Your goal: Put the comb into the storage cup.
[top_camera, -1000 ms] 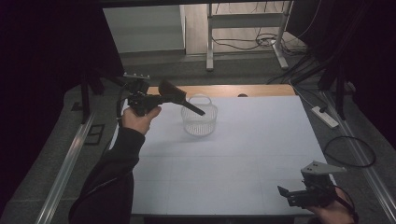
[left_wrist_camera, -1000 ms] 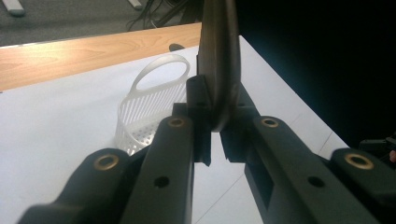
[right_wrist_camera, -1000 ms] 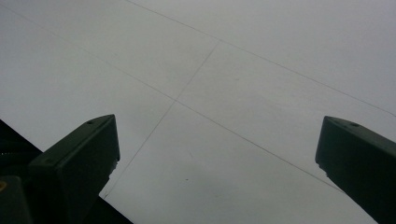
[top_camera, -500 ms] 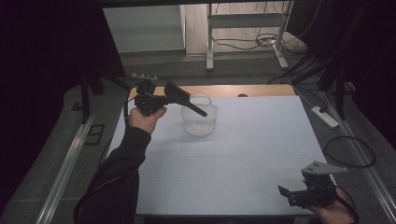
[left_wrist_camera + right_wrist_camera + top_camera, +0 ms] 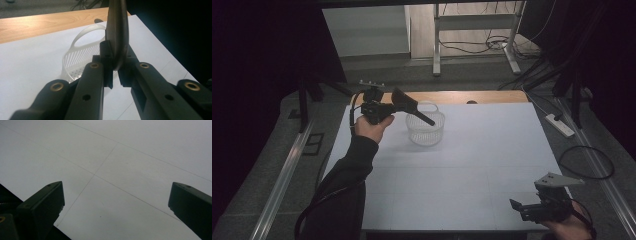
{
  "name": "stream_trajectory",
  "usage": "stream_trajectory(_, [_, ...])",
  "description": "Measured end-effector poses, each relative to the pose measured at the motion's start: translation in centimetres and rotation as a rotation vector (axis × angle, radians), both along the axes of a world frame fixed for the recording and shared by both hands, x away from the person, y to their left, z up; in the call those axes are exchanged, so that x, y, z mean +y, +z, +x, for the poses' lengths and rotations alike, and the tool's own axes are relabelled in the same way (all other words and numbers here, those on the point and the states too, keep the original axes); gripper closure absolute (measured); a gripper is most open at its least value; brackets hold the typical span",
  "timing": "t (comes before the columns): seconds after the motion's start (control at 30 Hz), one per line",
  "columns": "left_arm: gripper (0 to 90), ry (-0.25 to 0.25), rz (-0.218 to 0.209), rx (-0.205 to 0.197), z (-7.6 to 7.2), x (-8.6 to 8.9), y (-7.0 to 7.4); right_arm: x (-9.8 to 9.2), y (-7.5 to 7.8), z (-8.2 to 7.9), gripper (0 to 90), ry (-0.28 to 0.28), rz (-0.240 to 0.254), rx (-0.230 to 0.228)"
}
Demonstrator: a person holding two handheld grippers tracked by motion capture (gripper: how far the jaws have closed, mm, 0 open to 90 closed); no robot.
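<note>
A clear white mesh basket (image 5: pixel 426 131) with a loop handle stands at the back middle of the white table (image 5: pixel 472 165). My left gripper (image 5: pixel 394 106) hovers just left of it, shut on a black spatula-like utensil (image 5: pixel 412 107). The utensil's thin end reaches over the basket's rim. In the left gripper view the jaws of the left gripper (image 5: pixel 115 75) pinch the dark utensil (image 5: pixel 117 32), with the basket (image 5: pixel 75 60) beyond. My right gripper (image 5: pixel 517 207) rests low at the table's front right corner, open. In its own view the right gripper (image 5: pixel 116 195) holds nothing above the bare white surface.
A wooden strip (image 5: pixel 462 96) runs along the table's far edge. A white power strip (image 5: pixel 558 125) and cables (image 5: pixel 587 162) lie on the floor to the right. Metal frame legs (image 5: pixel 437 45) stand behind the table.
My left hand has carried the black utensil to the right and slightly down, closer over the basket. The right gripper has stayed where it was.
</note>
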State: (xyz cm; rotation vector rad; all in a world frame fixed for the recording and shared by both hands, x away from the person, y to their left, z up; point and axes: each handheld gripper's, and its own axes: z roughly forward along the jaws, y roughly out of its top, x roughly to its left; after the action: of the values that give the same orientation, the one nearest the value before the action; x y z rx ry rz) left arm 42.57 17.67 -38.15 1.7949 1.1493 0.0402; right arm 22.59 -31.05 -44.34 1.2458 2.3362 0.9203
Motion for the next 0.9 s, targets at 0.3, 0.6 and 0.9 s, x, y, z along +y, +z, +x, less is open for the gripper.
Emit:
stream_trajectory(0.3, [83.3,0.000,0.003,0.009,0.5,-0.8,-0.9,0.0,0.0,0.0,1.0,0.000,0.000,-0.002])
stream_trajectory(0.6, [83.3,-0.007,0.007,0.019,0.9,-1.6,-1.8,0.0,0.0,0.0,1.0,0.004,-0.001,0.001])
stream_trajectory(0.9, [83.2,-0.014,0.012,0.035,1.3,-2.4,-2.9,0.0,0.0,0.0,1.0,0.002,0.000,0.004])
